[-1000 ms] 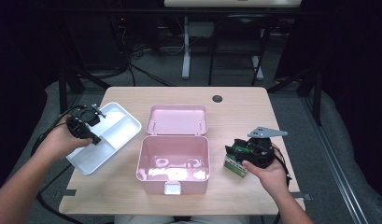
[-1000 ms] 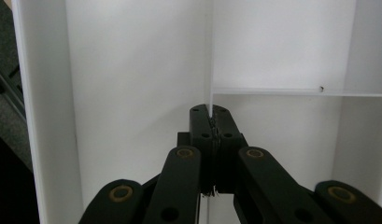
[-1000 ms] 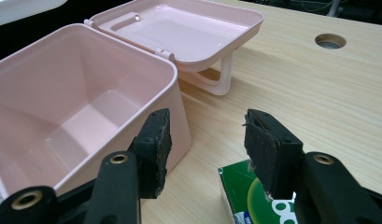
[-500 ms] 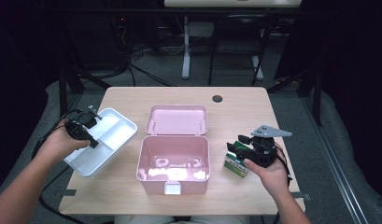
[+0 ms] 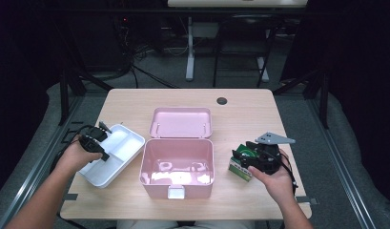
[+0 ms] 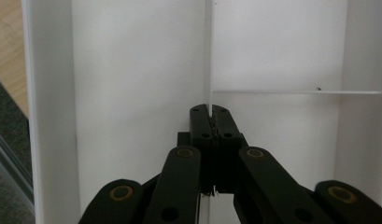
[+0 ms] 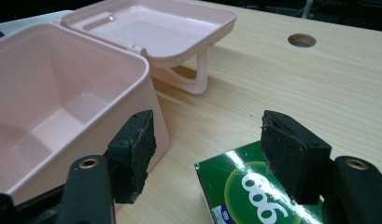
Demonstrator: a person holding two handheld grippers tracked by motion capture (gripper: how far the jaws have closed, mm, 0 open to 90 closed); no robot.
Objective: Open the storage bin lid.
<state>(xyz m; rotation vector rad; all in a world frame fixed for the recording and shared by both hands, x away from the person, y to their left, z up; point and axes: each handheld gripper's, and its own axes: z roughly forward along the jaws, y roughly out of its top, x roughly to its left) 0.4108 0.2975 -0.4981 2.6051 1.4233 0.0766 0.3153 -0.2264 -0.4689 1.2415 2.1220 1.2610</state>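
My left gripper [image 5: 98, 143] is shut on the thin divider [image 6: 210, 56] of a white compartment tray [image 5: 115, 160] at the table's left; in the left gripper view the jaws [image 6: 210, 119] pinch that wall from above. An open pink box [image 5: 178, 164] stands in the middle with its lid [image 5: 181, 122] folded back. To its right lies a green carton [image 5: 240, 168]. My right gripper [image 5: 241, 158] hovers over the carton [image 7: 244, 191]. Its jaws have just been opening, and the pads [image 7: 291, 154] stand apart and do not press on the carton.
The pink box's wall [image 7: 62, 102] is close to the right gripper's left jaw. A round cable hole [image 5: 222, 101] sits in the table near its far edge. The tray lies near the left table edge. The floor around is dark, with stands and cables.
My left hand has come down and toward the near left with the tray still gripped. The right gripper's jaws have spread wider over the green carton.
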